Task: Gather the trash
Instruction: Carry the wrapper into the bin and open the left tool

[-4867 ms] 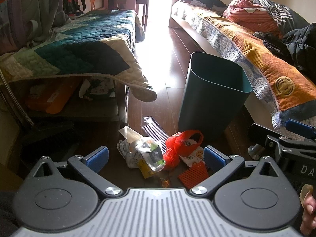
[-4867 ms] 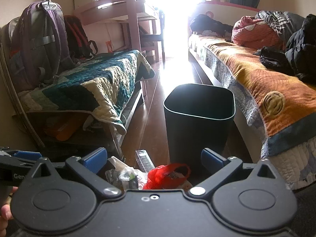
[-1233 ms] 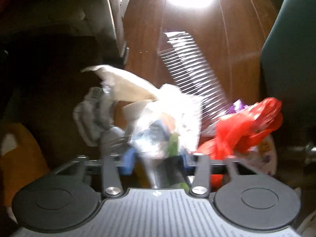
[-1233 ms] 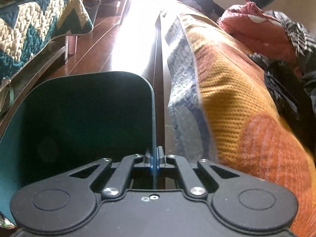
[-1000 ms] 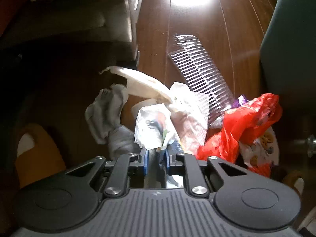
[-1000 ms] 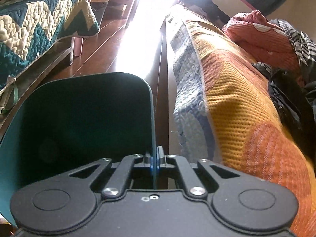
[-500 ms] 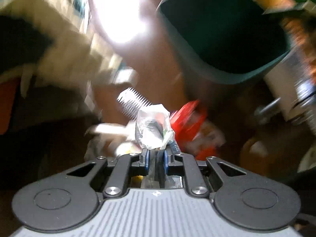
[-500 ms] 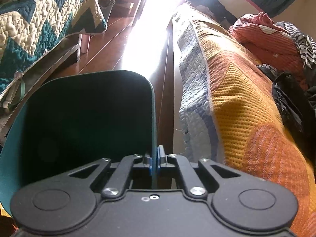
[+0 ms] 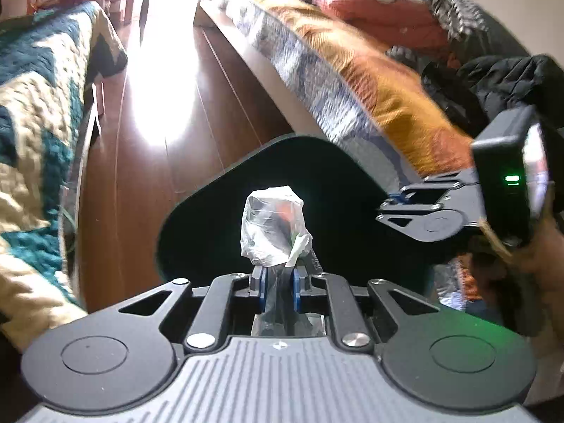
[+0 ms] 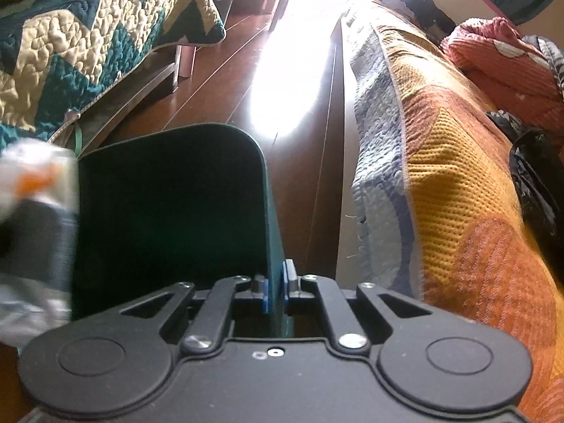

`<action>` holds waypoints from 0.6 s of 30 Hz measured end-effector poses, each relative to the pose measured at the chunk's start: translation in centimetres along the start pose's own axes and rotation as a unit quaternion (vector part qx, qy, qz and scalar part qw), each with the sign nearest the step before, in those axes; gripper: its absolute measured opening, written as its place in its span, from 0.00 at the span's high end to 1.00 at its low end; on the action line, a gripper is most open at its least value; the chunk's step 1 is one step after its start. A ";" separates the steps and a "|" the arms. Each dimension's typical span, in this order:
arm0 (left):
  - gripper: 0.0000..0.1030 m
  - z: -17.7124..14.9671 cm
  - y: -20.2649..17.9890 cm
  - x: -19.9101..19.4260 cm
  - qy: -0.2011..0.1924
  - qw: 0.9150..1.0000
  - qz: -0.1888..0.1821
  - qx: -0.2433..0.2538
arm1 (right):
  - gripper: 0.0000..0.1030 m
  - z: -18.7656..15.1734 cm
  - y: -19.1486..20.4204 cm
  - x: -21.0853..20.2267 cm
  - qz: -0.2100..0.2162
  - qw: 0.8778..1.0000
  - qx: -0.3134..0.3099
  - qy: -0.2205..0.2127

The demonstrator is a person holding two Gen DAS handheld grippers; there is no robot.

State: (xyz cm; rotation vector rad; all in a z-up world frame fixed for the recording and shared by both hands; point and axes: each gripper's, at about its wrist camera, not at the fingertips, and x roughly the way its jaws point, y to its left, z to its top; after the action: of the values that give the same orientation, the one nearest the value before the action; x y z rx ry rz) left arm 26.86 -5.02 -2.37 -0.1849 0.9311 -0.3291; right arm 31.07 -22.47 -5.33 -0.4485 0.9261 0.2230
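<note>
Now my left gripper (image 9: 278, 283) is up off the floor and hanging over the dark mouth of the bin (image 9: 218, 190), where a second ago it was down at the heap by the bed, closing on the crinkled plastic bag (image 9: 273, 225). That lift means the pick has worked: the bag has come away from the rest of the litter, which I can no longer see from this camera. The blue pads are pinched on the bag's lower neck, and the crumpled body stands up just beyond the fingertips, framed against the bin's interior. My right gripper (image 10: 275, 290) has not shifted; its fingers stay clamped on the near right wall of the bin (image 10: 273, 218), one pad inside and one outside, steadying it beside the bed with the orange cover (image 10: 458, 183). From the right wrist view the bag shows as a blur at the left edge, over the rim. I judge that a release would drop it inside.
</note>
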 end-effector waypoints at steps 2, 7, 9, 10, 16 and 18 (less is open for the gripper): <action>0.88 -0.2 -0.2 1.7 0.018 1.000 -0.001 -0.010 | 0.94 0.1 0.2 0.0 0.000 1.000 -0.004 -0.002; 0.87 -0.6 -0.1 5.5 0.049 0.998 0.026 -0.017 | 0.95 0.3 0.4 0.1 -0.007 1.000 -0.008 -0.007; 0.87 -0.7 0.3 6.2 0.060 0.997 0.038 -0.027 | 0.96 0.4 0.4 0.2 -0.009 1.000 -0.005 -0.008; 0.85 -0.6 0.4 6.6 0.063 0.997 0.046 -0.028 | 0.96 0.4 0.3 0.2 -0.011 1.000 -0.005 -0.011; 0.55 -0.3 0.9 7.6 0.069 0.996 0.061 -0.015 | 0.97 0.5 0.0 0.3 -0.020 1.000 -0.008 -0.018; 0.36 -0.1 1.0 7.2 0.059 0.996 0.057 -0.019 | 0.98 0.5 0.0 0.4 -0.024 1.000 -0.009 -0.018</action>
State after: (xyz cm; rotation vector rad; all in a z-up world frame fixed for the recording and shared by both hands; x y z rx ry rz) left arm 30.94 -6.62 -8.13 -0.1478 1.0602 -0.2184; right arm 31.70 -22.25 -5.39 -0.4810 0.8775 0.1961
